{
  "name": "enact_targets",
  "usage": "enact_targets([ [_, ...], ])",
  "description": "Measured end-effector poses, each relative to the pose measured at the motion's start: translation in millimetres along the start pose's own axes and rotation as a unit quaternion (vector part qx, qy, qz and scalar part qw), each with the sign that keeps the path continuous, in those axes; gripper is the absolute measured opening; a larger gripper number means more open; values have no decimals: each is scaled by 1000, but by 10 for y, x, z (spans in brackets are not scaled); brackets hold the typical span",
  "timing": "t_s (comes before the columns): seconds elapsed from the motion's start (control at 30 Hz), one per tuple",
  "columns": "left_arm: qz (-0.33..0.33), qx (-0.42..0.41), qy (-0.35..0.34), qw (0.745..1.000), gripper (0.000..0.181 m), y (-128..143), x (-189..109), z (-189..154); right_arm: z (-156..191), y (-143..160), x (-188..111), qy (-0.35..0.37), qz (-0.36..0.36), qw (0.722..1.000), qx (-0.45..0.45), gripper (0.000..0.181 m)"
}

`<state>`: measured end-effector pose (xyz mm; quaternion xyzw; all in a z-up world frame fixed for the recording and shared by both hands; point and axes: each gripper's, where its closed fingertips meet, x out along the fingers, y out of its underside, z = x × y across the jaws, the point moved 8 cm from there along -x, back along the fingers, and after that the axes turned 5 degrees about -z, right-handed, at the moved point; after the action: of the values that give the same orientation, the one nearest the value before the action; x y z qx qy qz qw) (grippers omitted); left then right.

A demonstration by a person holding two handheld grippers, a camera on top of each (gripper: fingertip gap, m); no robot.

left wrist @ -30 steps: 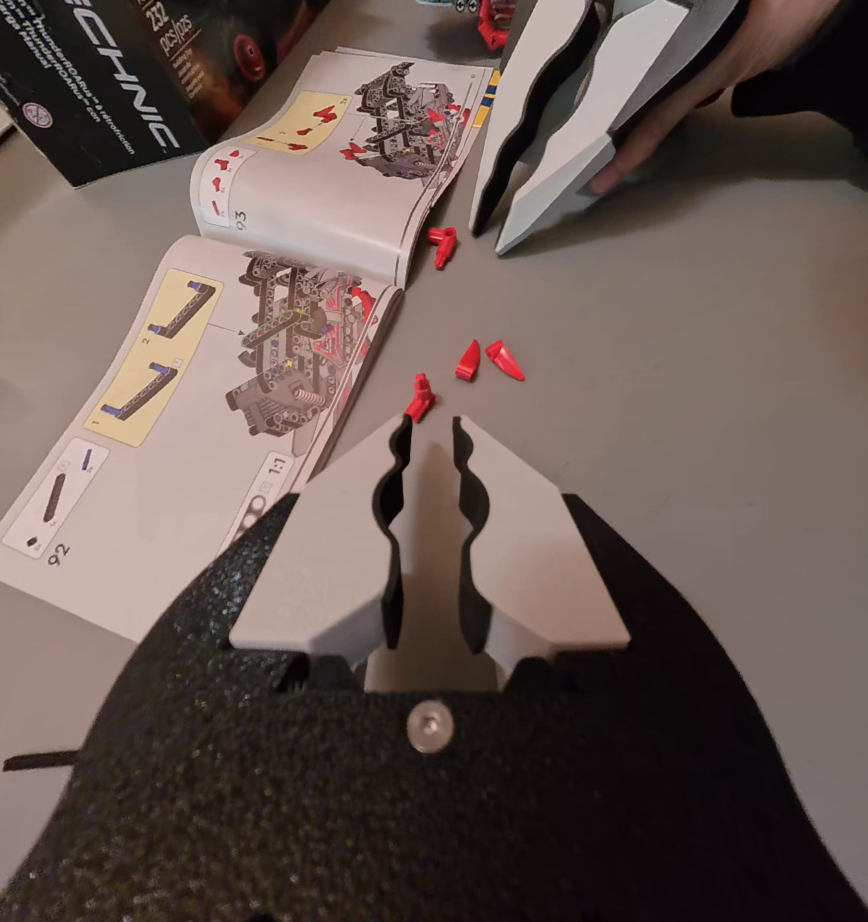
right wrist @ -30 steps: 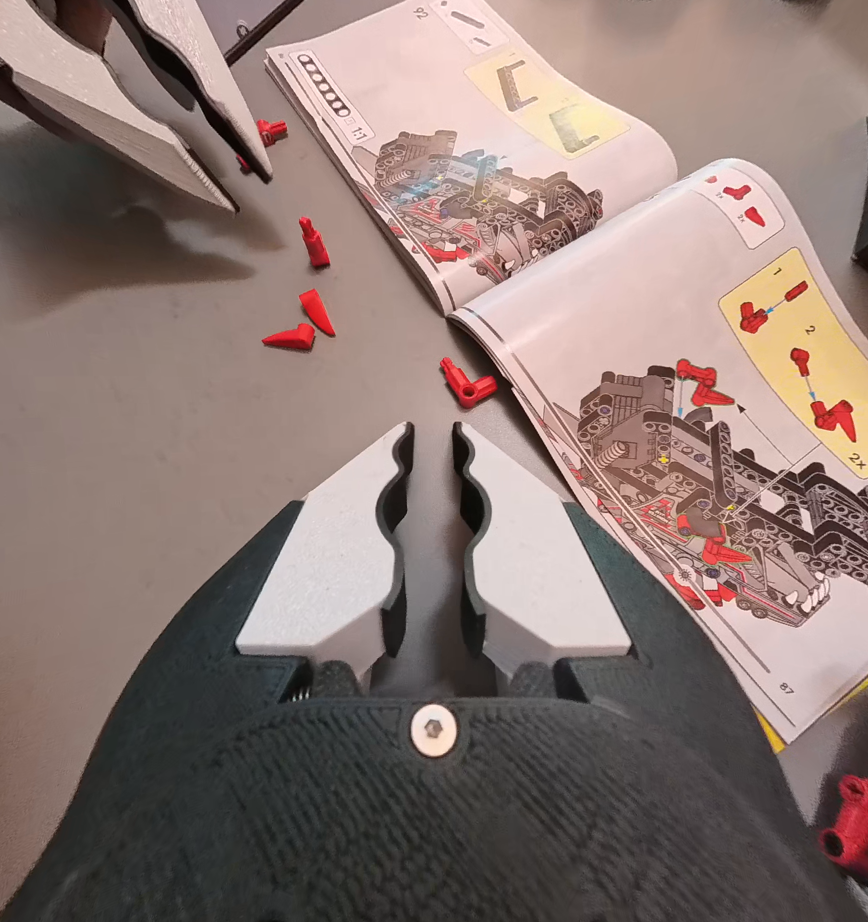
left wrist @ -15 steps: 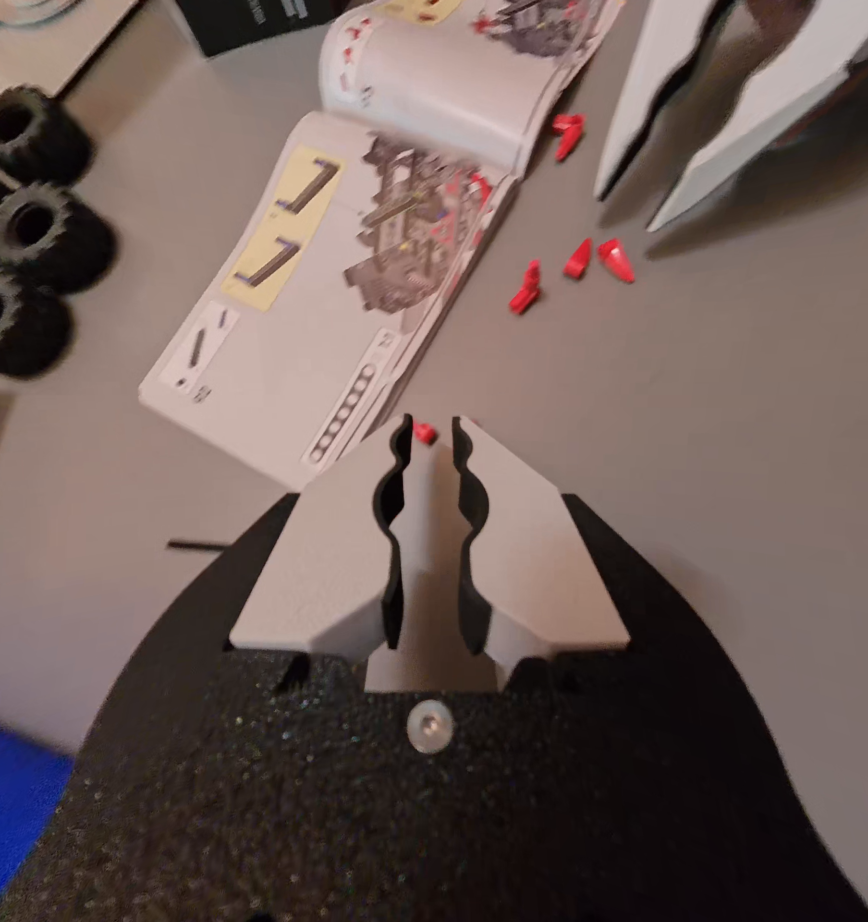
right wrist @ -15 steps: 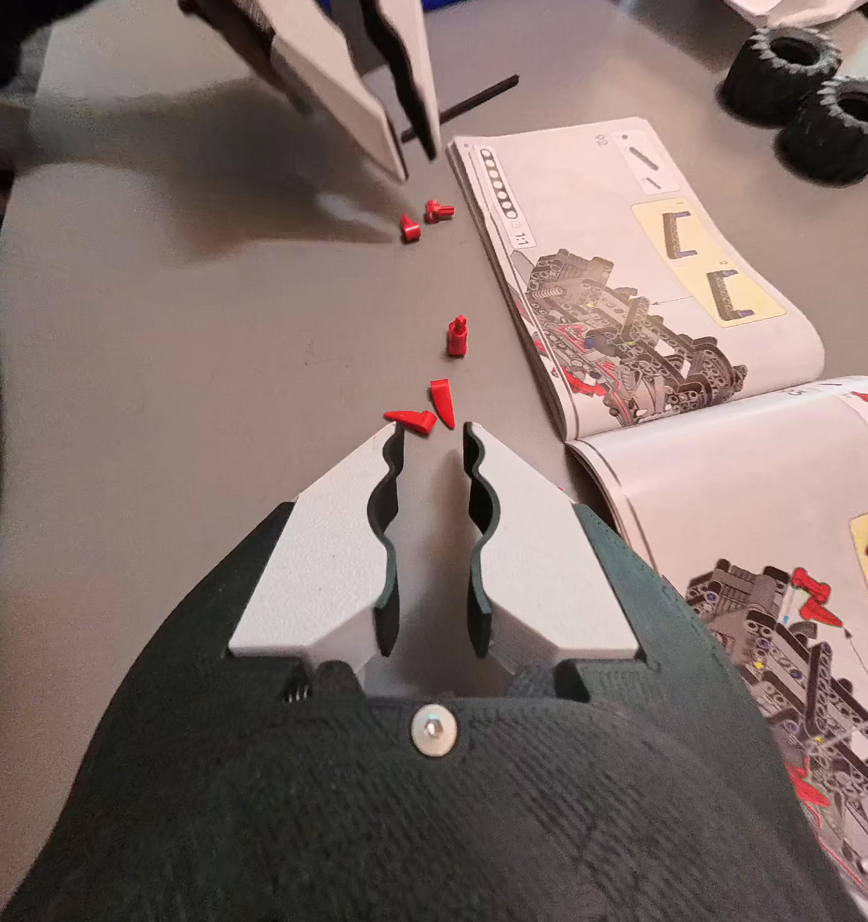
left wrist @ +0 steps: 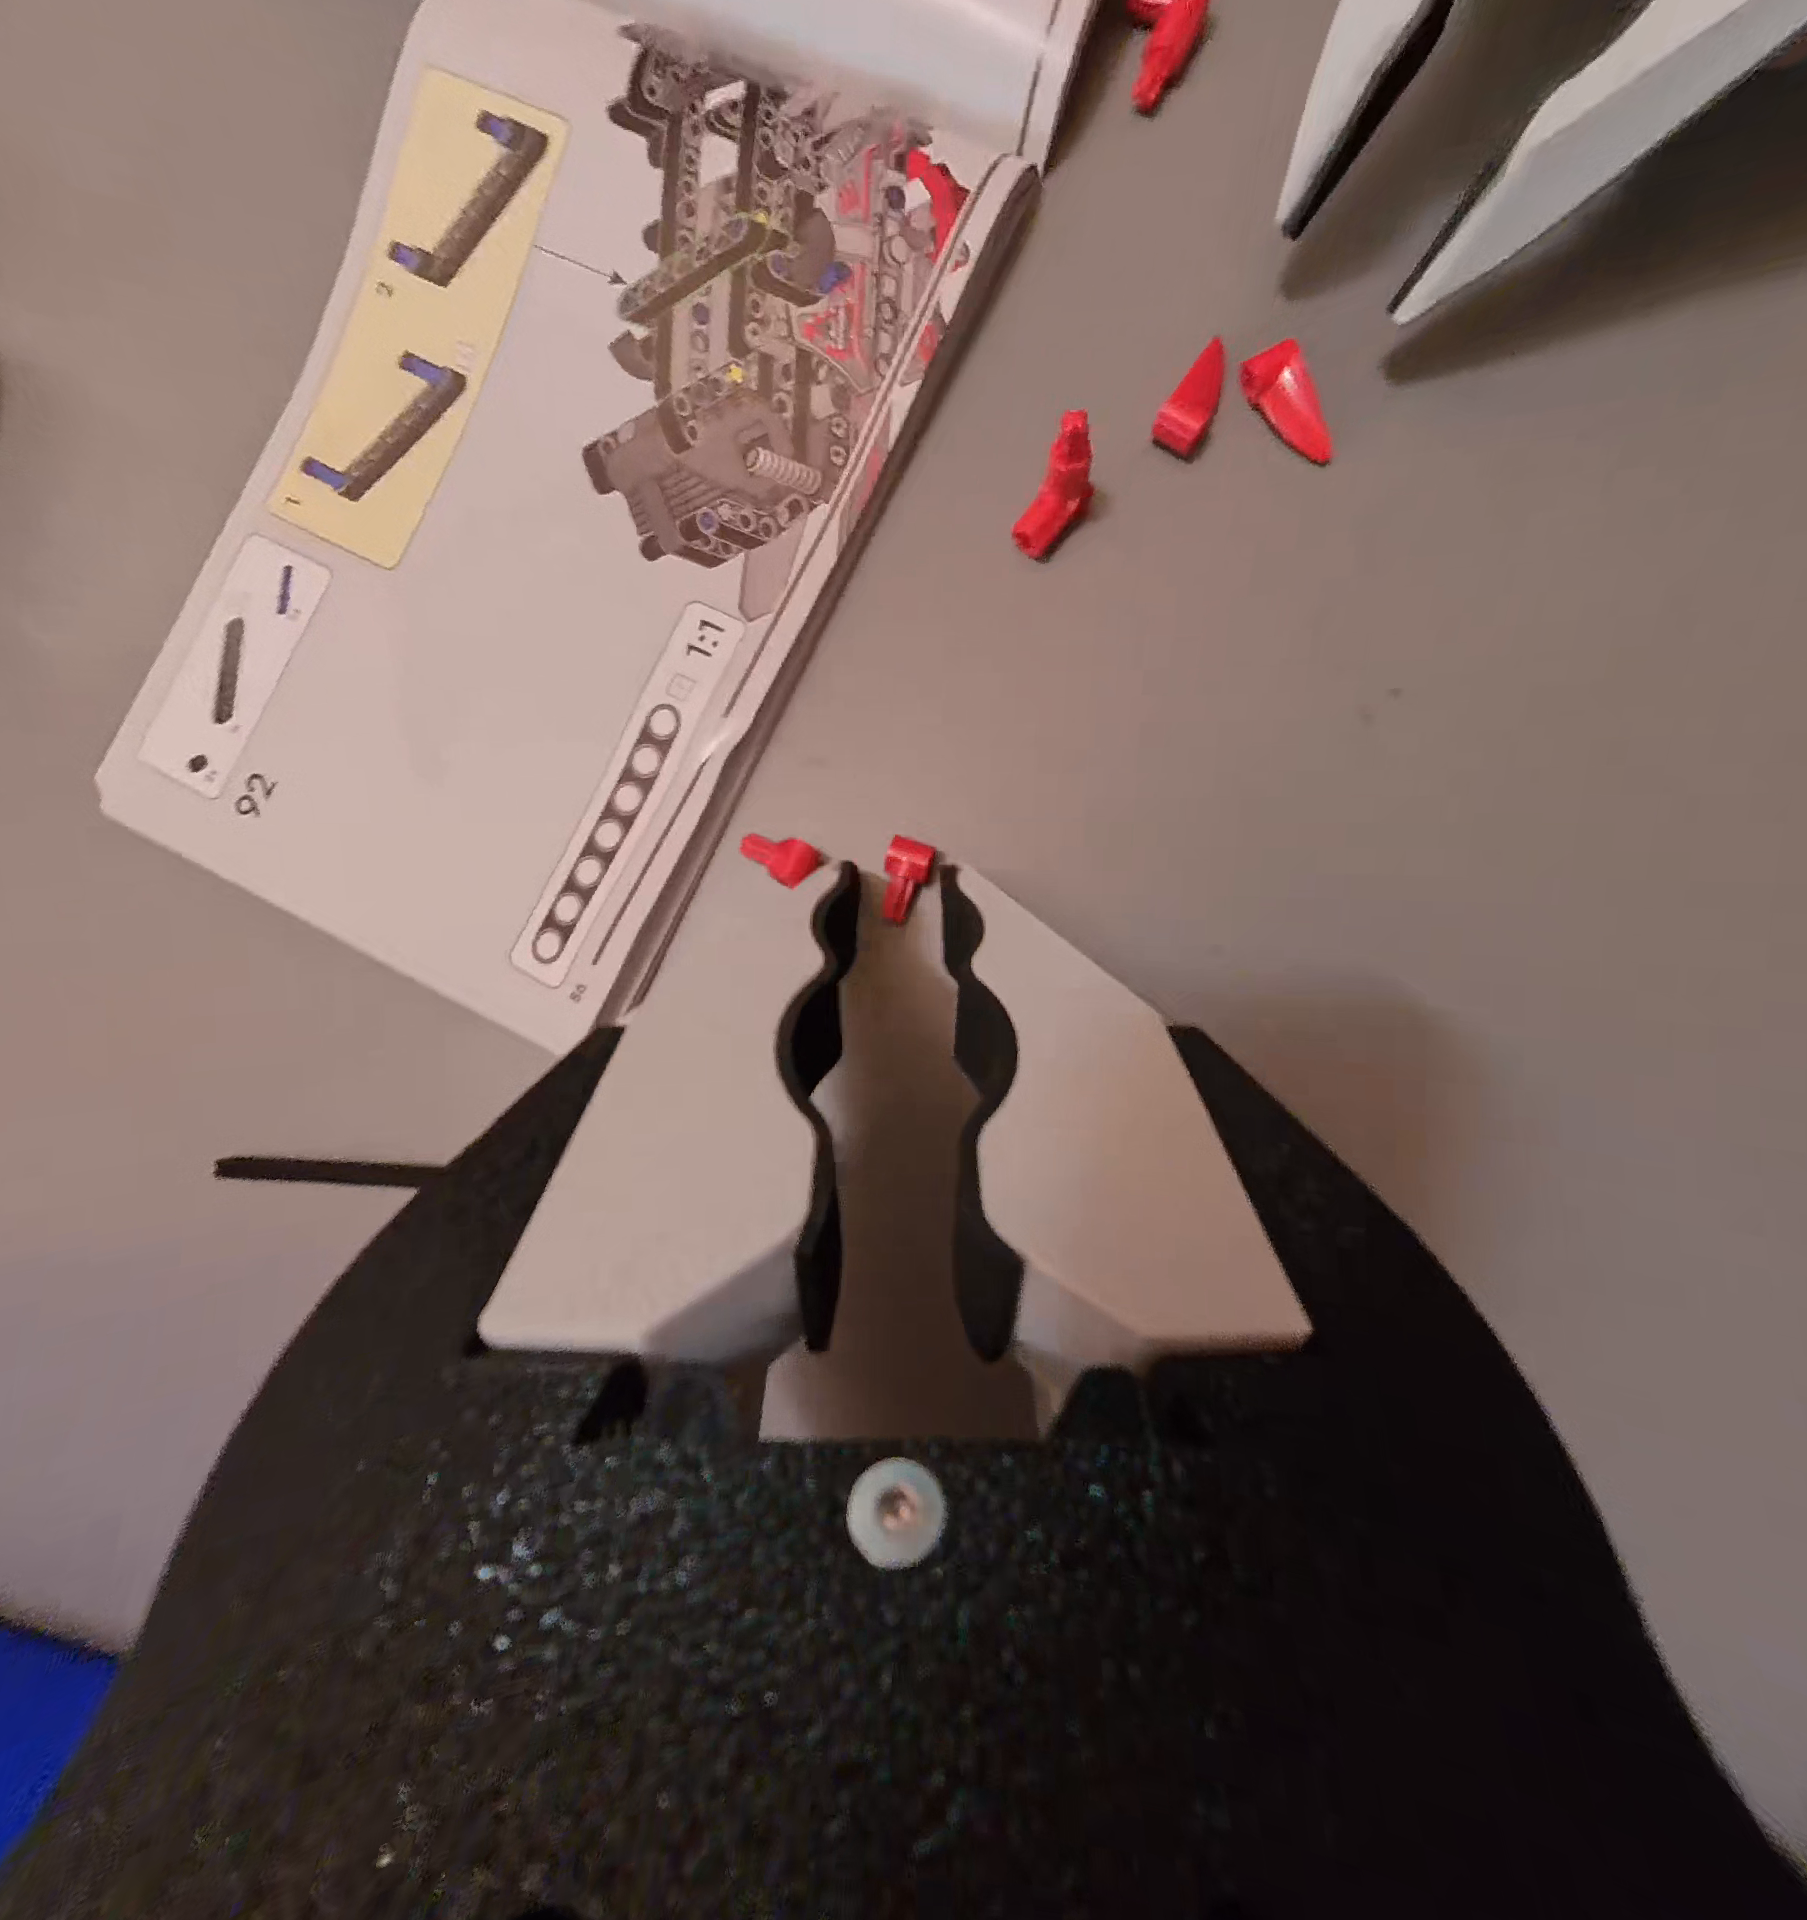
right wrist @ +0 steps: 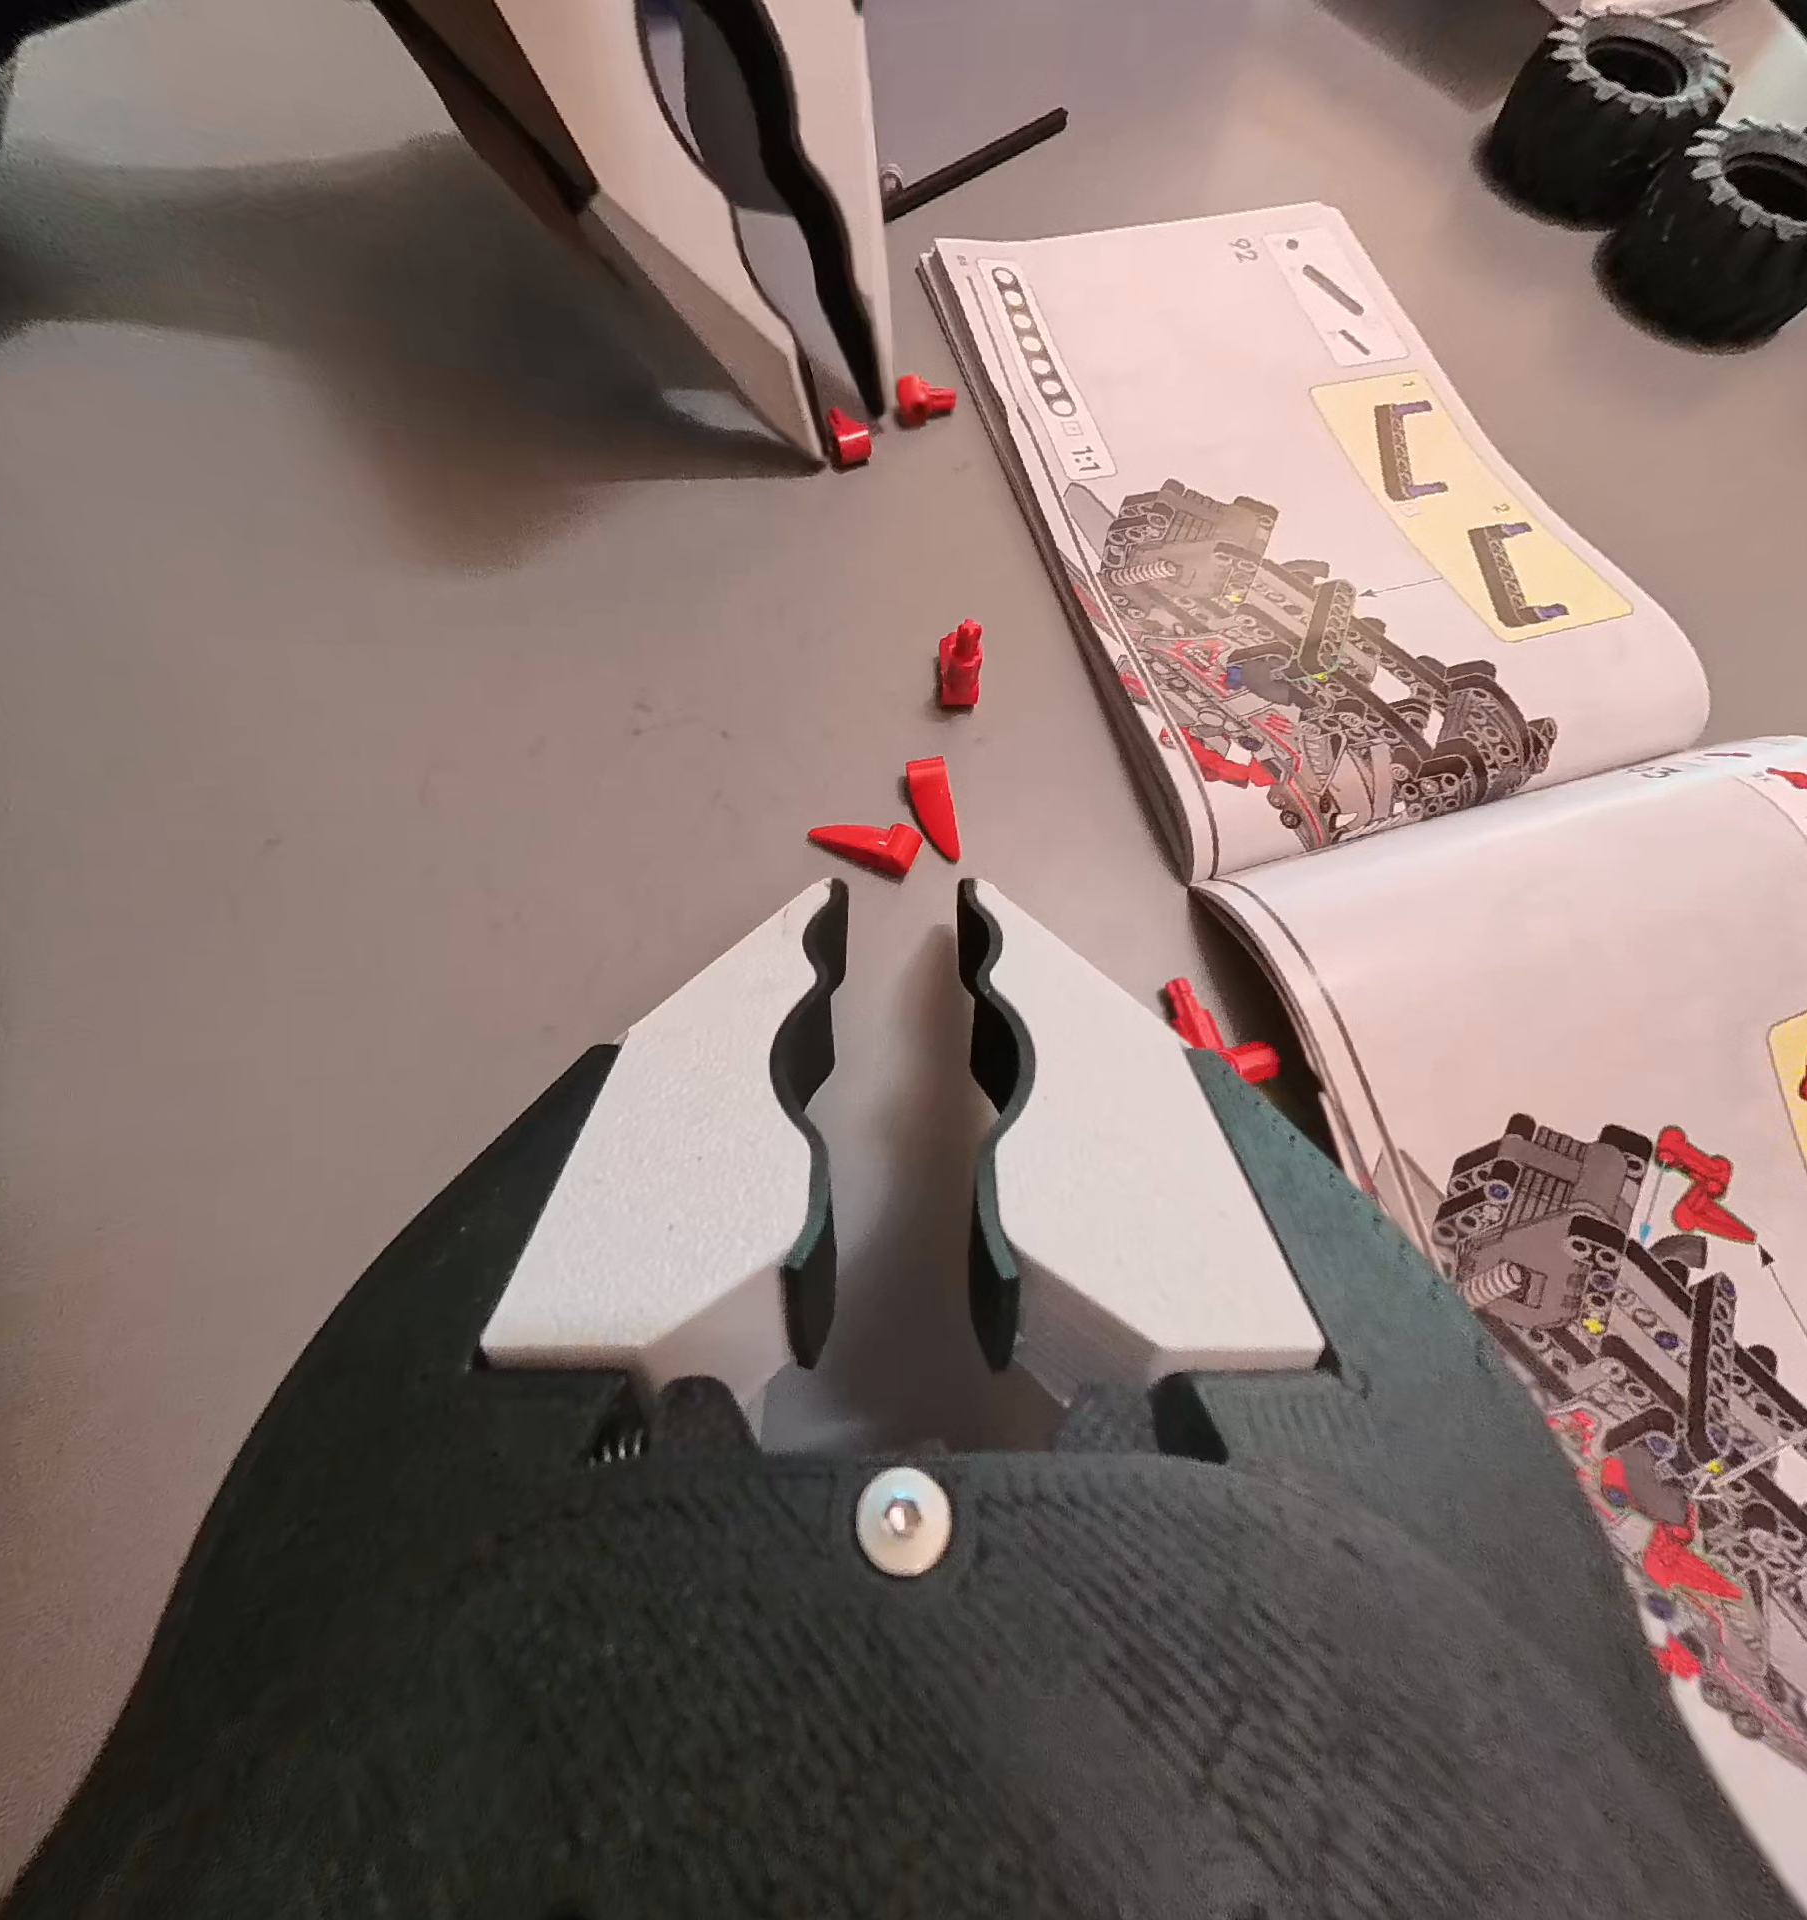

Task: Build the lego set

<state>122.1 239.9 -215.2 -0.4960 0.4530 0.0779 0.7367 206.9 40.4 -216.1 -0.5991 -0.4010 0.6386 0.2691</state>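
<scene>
Only the right wrist view shows black tyres (right wrist: 1709, 187).

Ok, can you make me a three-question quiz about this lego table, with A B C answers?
1. Where is the small red peg nearest the left gripper?
A) in a cup
B) between the gripper's fingertips
C) inside a tyre

2. How many red tooth-shaped pieces lie just ahead of the right gripper?
A) two
B) five
C) none

3. How is the instruction booklet lying?
A) shut
B) open
C) rolled up

Answers:
1. B: the peg sits in the gap between the two tips.
2. A: a pair lies side by side on the grey table.
3. B: two printed pages show at once.
</scene>
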Motion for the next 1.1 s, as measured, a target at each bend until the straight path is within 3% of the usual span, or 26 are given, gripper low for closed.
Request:
enact_targets([
  [0.03, -4, 0, 6, 1000, 10, -11, 7, -9, 7, 6, -10, 1, -3, 1000, 3, 20],
  [0.27, -31, 6, 19, 999, 5, -105, 75, -105, 11, -18, -40, 11, -27, 999, 17, 19],
  [0.4, -147, 32, 50, 987, 6, -370, 30, -262, 12, -124, -86, -2, -84, 994, 66, 20],
  [0.5, -225, 47, 63, 971, 5, -550, -4, -368, -5, -217, -178, -43, -170, 973, 149, 29],
  [0.63, -276, 119, 44, 953, 5, -713, -27, -501, -26, -276, -259, -85, -253, 932, 246, 36],
  [0.83, -294, 229, 19, 928, 5, -874, -18, -698, 4, -236, -264, -134, -293, 883, 343, 27],
  [0.93, -279, 258, 8, 925, 5, -878, 12, -727, 27, -219, -274, -149, -301, 876, 347, 17],
  [1.1, -272, 281, -8, 920, 6, -889, 41, -753, 24, -212, -279, -155, -304, 874, 347, 17],
])
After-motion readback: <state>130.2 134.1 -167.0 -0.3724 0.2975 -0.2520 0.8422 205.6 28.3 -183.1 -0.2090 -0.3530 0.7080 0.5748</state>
